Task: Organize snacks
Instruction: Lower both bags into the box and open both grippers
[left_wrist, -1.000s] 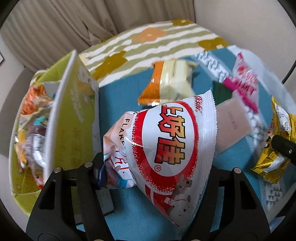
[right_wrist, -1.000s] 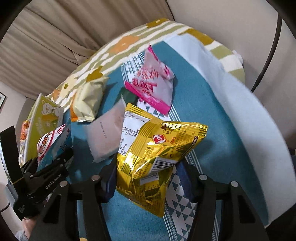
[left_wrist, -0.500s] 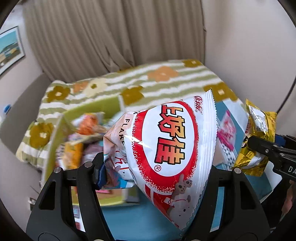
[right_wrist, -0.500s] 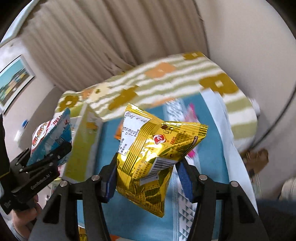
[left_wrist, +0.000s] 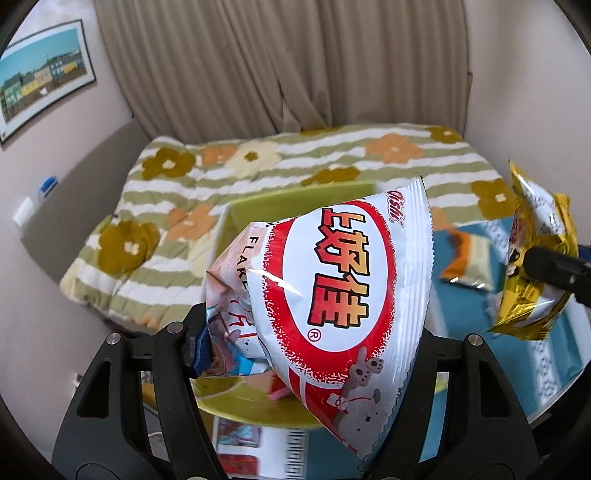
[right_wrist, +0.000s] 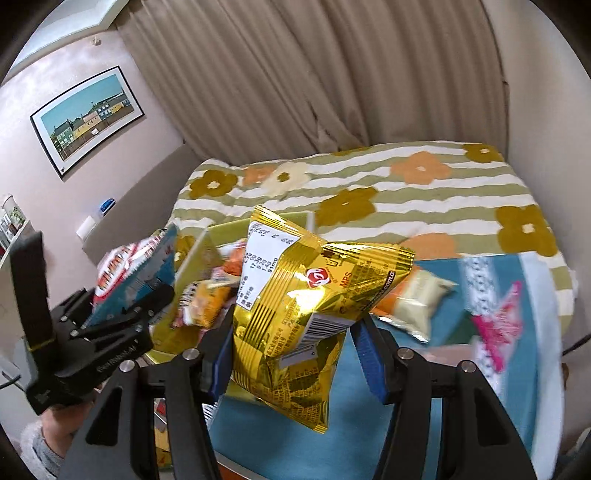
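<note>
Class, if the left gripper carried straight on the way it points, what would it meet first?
Probably the green box of snacks beyond the held red-and-white snack bag in the left gripper; depth is unclear.

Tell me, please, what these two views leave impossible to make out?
- Green box: the left wrist view has its contents hidden by the red-and-white bag.
- Pink packet: right wrist view, print blurred.
- Gold bag: small text unreadable.

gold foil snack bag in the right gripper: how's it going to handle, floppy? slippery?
The gold foil snack bag looks puffy yet soft: it creases where the right gripper pinches it, so it probably deforms rather than staying stiff. Its glossy film shows glare, so it may slip under a light grip. It hangs from a narrow pinch without visibly sagging, so it is likely light for its size.
</note>
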